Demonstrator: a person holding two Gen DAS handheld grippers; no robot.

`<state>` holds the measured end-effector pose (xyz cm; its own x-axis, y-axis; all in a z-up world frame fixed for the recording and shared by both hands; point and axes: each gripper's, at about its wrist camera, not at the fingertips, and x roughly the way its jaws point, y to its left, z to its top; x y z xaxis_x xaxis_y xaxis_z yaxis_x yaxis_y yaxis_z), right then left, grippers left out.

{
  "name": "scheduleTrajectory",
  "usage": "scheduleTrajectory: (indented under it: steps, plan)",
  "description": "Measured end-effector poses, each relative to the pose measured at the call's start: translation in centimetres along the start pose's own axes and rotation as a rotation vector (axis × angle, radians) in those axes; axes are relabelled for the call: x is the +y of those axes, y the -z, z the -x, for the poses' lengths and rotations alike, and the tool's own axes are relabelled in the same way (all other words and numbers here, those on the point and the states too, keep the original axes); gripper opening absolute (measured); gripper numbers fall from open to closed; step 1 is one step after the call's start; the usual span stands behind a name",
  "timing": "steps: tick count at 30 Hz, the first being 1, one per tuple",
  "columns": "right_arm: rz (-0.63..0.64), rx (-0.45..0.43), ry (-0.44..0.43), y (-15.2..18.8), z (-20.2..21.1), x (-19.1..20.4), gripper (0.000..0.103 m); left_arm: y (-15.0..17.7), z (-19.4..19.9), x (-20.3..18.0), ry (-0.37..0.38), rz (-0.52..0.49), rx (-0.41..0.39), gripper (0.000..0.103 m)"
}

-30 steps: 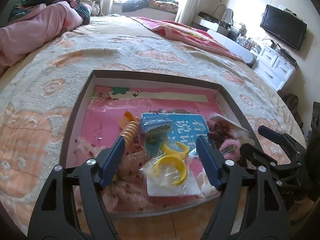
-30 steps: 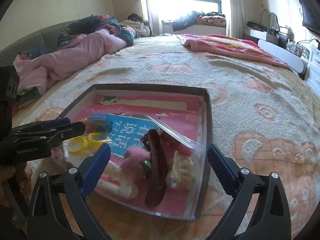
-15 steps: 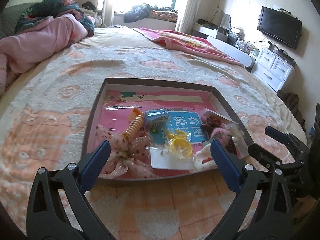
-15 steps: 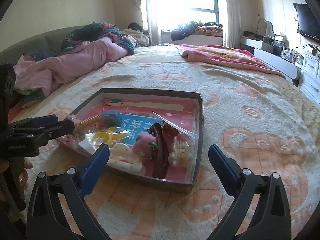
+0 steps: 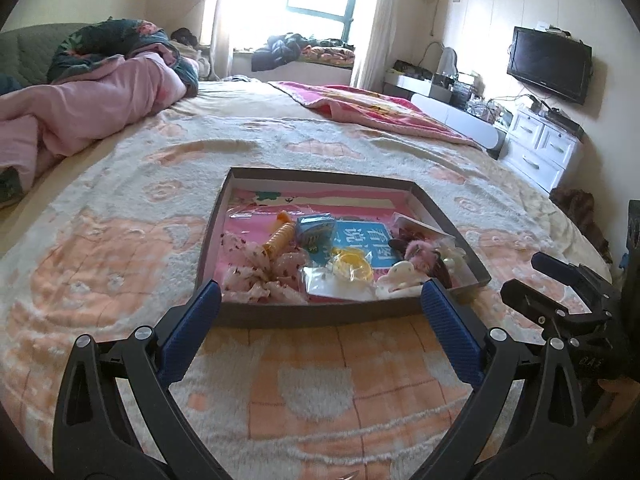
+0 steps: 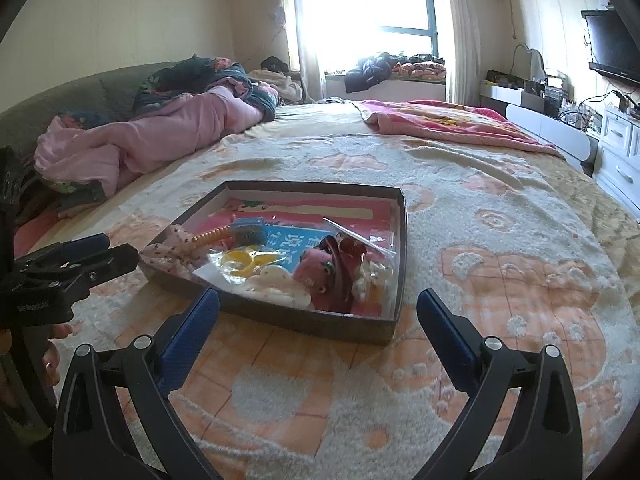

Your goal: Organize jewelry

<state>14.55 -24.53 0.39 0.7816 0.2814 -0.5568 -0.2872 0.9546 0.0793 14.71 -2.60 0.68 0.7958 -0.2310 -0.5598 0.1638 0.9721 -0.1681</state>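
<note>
A shallow dark box (image 5: 320, 317) (image 6: 304, 322) with a pink lining sits on the bed blanket. It holds hair accessories and jewelry: yellow rings in a clear bag (image 5: 353, 266) (image 6: 239, 261), an orange spiral clip (image 5: 279, 239), a floral scrunchie (image 5: 256, 276), a blue packet (image 5: 316, 230) (image 6: 249, 232), a pink fuzzy clip (image 6: 316, 270) and a dark brown hair claw (image 6: 340, 276). My left gripper (image 5: 318, 304) is open and empty, just short of the box's near wall. My right gripper (image 6: 318, 308) is open and empty, also short of the box.
The box lies on a cream and orange patterned blanket (image 5: 312, 380). A pink duvet (image 5: 88, 108) is bunched at the left, a red blanket (image 5: 372, 108) lies farther back. White drawers (image 5: 540, 152) and a TV (image 5: 548, 64) stand at the right.
Both grippers have pulled back and up from inside the box, leaving the items in it. The left jaws have opened wider. The box now appears smaller and farther in both views.
</note>
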Motion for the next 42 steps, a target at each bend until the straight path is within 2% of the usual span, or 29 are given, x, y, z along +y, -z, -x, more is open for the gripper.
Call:
scheduleTrajectory:
  steps: [18, 30, 42]
  plan:
    - [-0.012, -0.086, 0.051, 2.9, 3.8, 1.9, 0.096, 2.1, 3.2, 0.0, -0.042, 0.011, -0.042, 0.092]
    - [-0.015, -0.083, 0.068, 4.8, 4.4, 2.0, 0.096, 3.7, 4.3, 0.0, -0.068, 0.003, -0.048, 0.092]
    - [0.015, -0.216, 0.101, 6.7, 6.1, 2.2, 0.096, 5.2, 5.3, 0.5, -0.104, 0.007, -0.115, 0.092]
